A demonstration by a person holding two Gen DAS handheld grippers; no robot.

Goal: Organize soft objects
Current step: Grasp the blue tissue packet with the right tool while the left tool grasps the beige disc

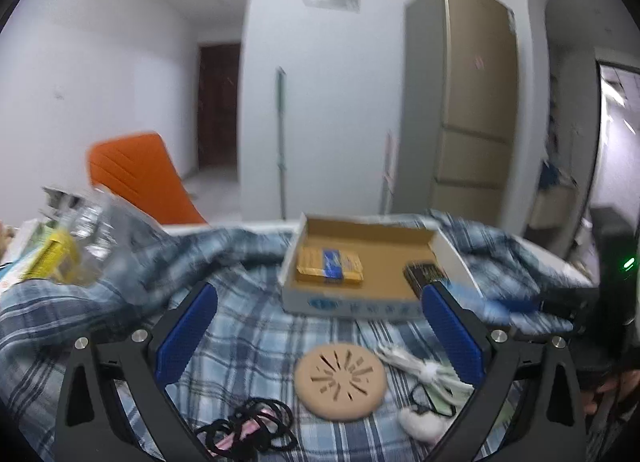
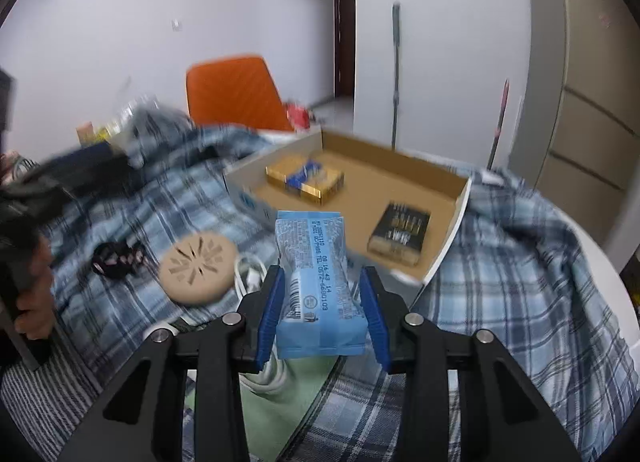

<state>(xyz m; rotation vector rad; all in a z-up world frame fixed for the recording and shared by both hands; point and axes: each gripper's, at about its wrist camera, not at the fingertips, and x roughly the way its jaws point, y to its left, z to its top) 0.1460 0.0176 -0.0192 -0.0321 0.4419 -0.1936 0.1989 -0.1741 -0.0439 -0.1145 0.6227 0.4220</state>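
The right hand-held gripper (image 2: 323, 316) pinches a blue packet (image 2: 316, 282), the left hand-held gripper (image 1: 318, 336) gapes wide; the packet could slip short of the box (image 2: 444, 262) at one o'clock.

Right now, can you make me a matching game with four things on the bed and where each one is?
Things:
1. blue packet
2. gold and blue pack
3. tan round disc
4. black hair ties

Places:
A. inside the cardboard box
B. on the plaid cloth, beside a white cable
C. between the right hand-held gripper fingers
D. on the plaid cloth, left of the disc

Pairs: 1-C, 2-A, 3-B, 4-D
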